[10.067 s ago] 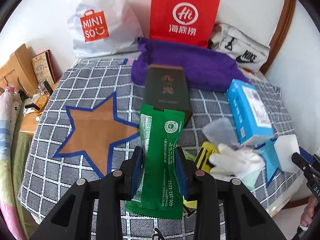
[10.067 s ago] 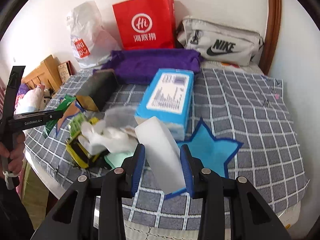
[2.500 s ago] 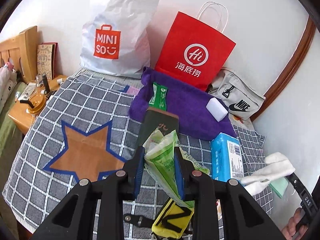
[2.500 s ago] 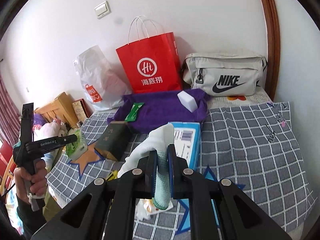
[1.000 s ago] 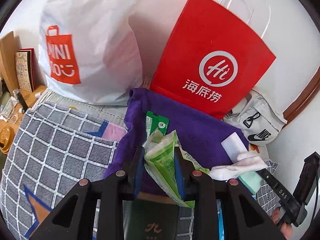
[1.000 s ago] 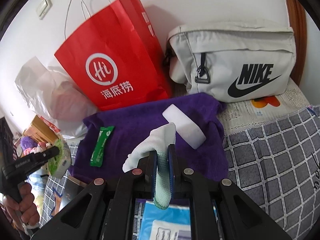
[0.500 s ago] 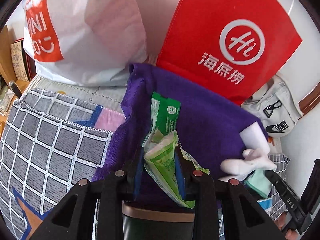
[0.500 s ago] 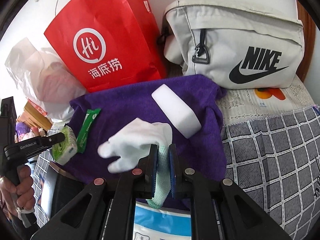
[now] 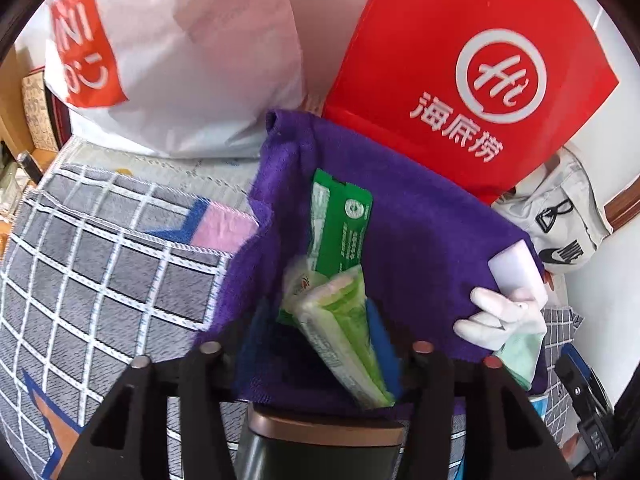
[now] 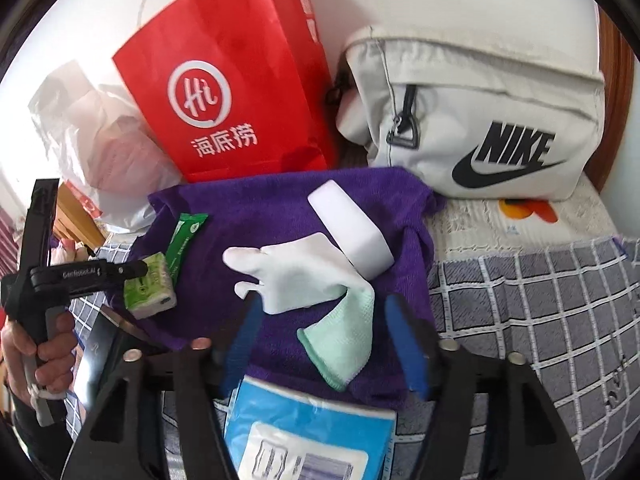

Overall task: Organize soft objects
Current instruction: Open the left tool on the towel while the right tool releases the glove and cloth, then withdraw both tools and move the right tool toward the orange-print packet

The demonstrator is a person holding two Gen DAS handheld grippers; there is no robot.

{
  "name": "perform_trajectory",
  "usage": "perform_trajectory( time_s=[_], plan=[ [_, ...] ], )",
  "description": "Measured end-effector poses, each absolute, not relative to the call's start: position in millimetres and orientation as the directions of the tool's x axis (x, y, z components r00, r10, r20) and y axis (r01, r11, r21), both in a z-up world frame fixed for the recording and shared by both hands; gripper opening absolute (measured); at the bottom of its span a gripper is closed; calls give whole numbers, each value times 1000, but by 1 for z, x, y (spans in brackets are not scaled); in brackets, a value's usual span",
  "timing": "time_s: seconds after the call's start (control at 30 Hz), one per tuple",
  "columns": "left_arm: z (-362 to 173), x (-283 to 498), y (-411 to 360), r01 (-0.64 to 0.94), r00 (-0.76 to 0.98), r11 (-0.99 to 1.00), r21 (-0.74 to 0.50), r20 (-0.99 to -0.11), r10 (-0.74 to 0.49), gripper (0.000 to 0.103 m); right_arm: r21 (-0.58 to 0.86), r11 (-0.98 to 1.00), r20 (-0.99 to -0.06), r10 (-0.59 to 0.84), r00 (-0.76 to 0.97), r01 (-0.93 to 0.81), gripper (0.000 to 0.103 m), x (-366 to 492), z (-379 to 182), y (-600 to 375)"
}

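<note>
Fingers of both grippers have just opened, dropping glove and tissue pack onto towel.

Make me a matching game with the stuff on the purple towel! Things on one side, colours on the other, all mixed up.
Things:
1. glove
2. long flat packet
3. sponge block
4. towel

Colours:
A. purple
B. all white
C. white with a mint cuff
D. dark green

Pairs: 1-C, 2-D, 3-B, 4-A
</note>
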State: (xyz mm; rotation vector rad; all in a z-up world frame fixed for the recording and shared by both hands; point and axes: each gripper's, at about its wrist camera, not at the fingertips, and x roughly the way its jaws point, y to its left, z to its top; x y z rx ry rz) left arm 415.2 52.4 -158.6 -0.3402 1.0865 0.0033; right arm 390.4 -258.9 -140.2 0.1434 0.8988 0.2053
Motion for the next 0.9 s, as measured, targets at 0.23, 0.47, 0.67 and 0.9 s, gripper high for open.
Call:
perform_trajectory(
  time_s=[0.23,0.47,0.67,0.9],
  plan=[
    [-134,393,59,-188,495,947,-260,-858,-137,51,210,971,-743,236,627,-116,68,361,-118,-261],
    [-120,350,67,-185,509,948,-260,-850,-134,51,223,965,-721,256,643,-134,68,316,-101,-258],
    [-117,308,71,-185,511,948,-257,-849,-130,51,248,957,-722,287,629,-151,68,264,-101,-254],
    [-121,255,77,-184,523,944,-274,-841,-142,51,266,945,-743,327,584,-191,68,200,-117,-251]
  ],
)
